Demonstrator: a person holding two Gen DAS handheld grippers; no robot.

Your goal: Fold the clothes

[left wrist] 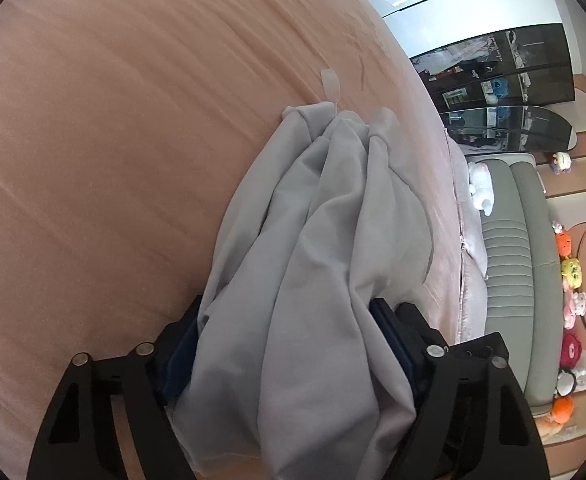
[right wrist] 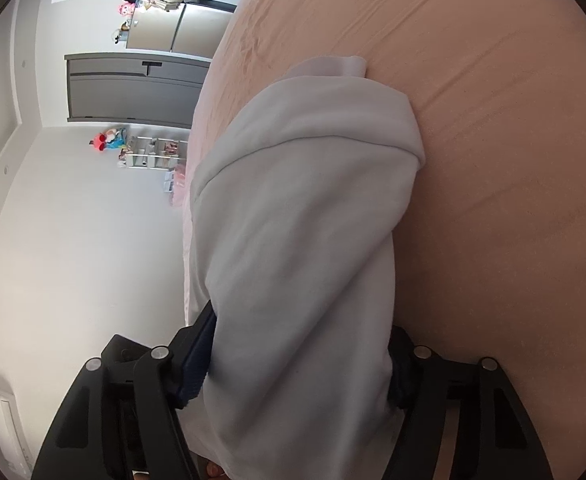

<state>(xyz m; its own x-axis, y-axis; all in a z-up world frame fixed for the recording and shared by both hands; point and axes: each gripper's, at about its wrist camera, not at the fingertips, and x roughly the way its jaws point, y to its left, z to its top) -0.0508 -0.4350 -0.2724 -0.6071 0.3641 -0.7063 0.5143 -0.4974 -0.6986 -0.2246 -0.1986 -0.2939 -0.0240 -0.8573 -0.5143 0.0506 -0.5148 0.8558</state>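
L view, bed sheet [left wrist: 113, 140]: peach-pink, faint wrinkles, fills left + centre of frame.
L view, garment [left wrist: 313, 260]: pale grey cloth, bunched in long folds, far end lying on the sheet, near end running back btwn the gripper fingers.
L gripper [left wrist: 289, 312]: pinching the grey cloth; dark blue pads press it from both sides, fabric bulges over them.
L view, headboard [left wrist: 505, 256]: grey, padded, at right beyond bed edge; row of plush toys [left wrist: 569, 276] further right.
R view, wall [right wrist: 93, 240]: white, at left; grey door [right wrist: 133, 88] + small shelf unit [right wrist: 153, 152] above it in frame.
R view, garment [right wrist: 301, 240]: same pale grey-white cloth, thick rolled bundle w/ folded-over top edge, draped on the bed near its edge.
R gripper [right wrist: 305, 320]: clamped on the bundle; blue pad visible at left side against cloth, right pad mostly hidden by fabric.
R view, bed sheet [right wrist: 493, 160]: peach-pink, fills right half.
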